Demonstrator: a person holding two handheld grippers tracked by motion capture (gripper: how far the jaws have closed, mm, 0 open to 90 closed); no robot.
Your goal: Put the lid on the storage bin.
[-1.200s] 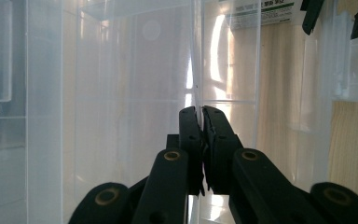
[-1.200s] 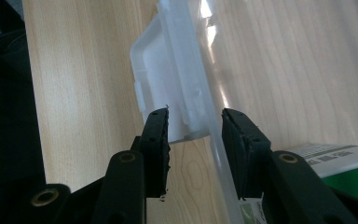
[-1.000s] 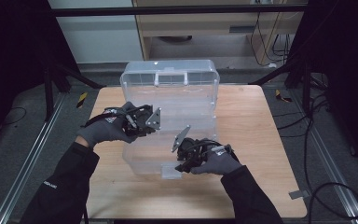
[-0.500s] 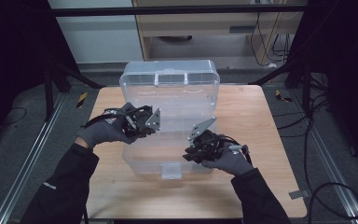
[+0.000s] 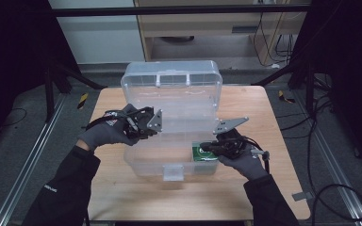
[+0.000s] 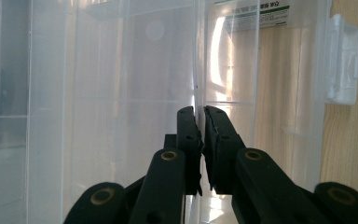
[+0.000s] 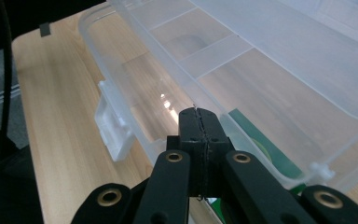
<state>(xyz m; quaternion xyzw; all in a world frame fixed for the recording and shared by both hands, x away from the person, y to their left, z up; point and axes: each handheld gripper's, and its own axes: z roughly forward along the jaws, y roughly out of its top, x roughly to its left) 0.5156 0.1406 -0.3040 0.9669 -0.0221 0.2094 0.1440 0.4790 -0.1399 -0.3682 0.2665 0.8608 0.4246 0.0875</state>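
High view: wooden table (image 5: 122, 197), clear box (image 5: 172, 141), grey floor (image 5: 23, 141).

The worktop (image 5: 122, 193) is pale wood with rounded corners, standing on a dark grey floor (image 5: 23, 141); a clear plastic storage box (image 5: 169, 162) rests directly on it, near the middle, its lid (image 5: 172, 77) raised upright at the far side and its white latch (image 5: 173, 173) facing the near edge; a small grey tab (image 5: 302, 195) lies at the near right corner; bare wood shows on both sides of the box.
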